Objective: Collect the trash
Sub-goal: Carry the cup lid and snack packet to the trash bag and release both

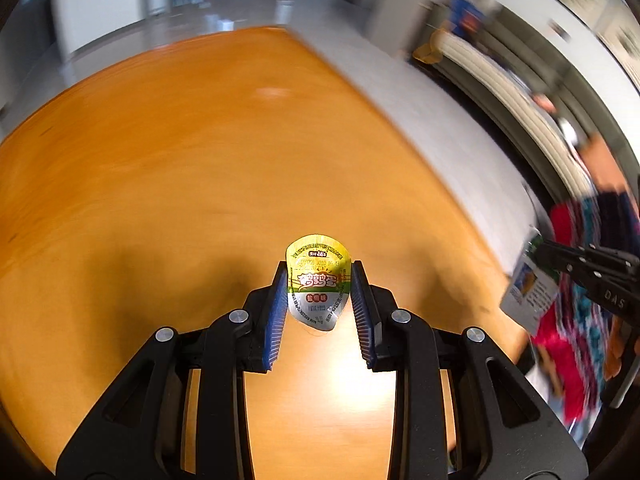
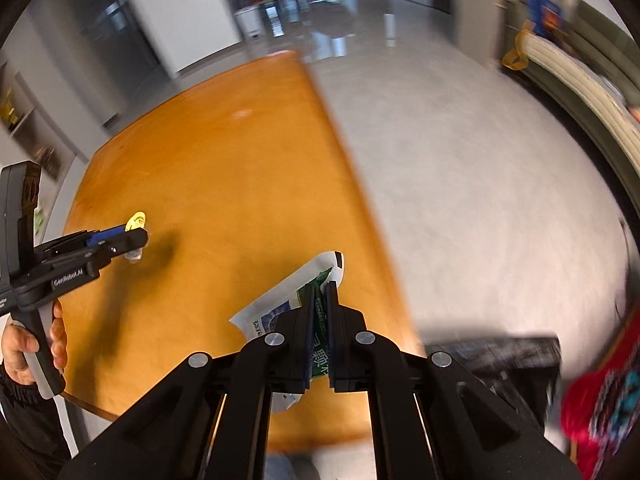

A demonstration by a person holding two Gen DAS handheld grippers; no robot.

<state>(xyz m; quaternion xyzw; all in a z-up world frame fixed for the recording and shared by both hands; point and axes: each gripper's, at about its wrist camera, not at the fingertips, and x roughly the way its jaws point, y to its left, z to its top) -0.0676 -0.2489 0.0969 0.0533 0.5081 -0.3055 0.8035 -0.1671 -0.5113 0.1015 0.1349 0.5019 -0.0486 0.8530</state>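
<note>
Gripping a foil lid [image 1: 317, 285] above the table [image 1: 168, 168], the left gripper [image 1: 319, 280] has jaws clenched; the right gripper [image 2: 320, 294] pinches a wrapper [image 2: 286, 304] over the table's edge.

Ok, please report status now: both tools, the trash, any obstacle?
Left tool shut on yellow foil lid, above orange table. Right tool shut on white-green wrapper. No obstacle seen.
</note>
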